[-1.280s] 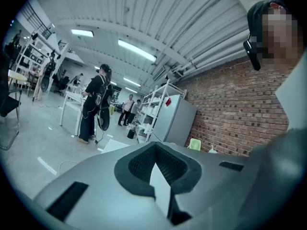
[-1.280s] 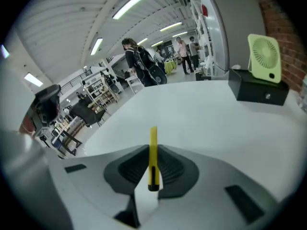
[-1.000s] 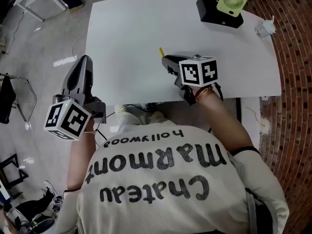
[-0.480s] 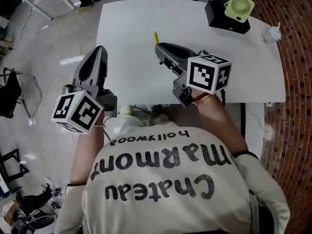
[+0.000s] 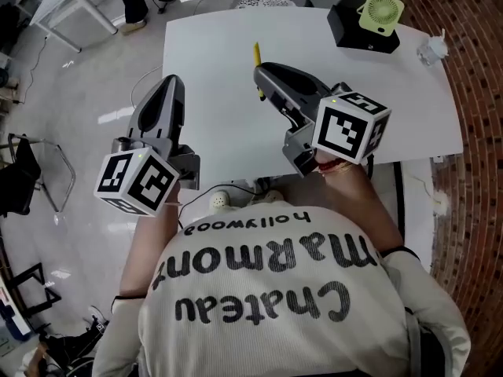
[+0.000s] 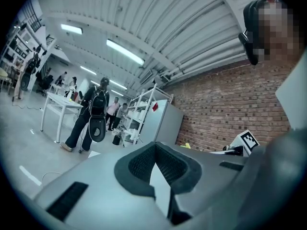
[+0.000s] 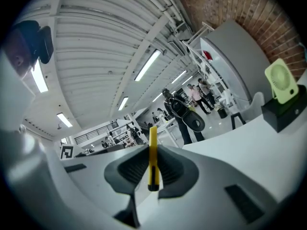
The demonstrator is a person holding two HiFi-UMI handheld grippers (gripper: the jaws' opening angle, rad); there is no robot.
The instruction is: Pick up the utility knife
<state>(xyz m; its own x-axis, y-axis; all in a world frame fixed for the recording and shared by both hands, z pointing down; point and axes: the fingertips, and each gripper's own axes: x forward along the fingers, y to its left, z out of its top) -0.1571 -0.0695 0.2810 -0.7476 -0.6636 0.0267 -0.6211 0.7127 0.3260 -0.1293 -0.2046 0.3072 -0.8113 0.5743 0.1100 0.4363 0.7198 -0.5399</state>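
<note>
1. Head view: the right claw (image 5: 264,75) reaches out over the white desk (image 5: 212,38) with the yellow utility knife (image 5: 256,54) sticking out past its tips. The knife looks clear of the desk surface, so the pick-up seems essentially done. The left claw (image 5: 172,85) hangs off the desk's near left edge, apart from the knife, probably parked there so as not to get in the way. A green fan (image 5: 381,9) sits on a black box (image 5: 364,31) at the far right corner, well away from the knife.

2. Left gripper view: the left claw (image 6: 154,147) has its dark pads meeting at the tips with nothing between them. It points roughly level, towards the room.

3. Right gripper view: the right claw (image 7: 152,153) is closed partway, its pads pinching the utility knife (image 7: 153,140) by its flat sides. The knife stands on edge and runs out along the claw, a hold that should keep the thin body from twisting.
</note>
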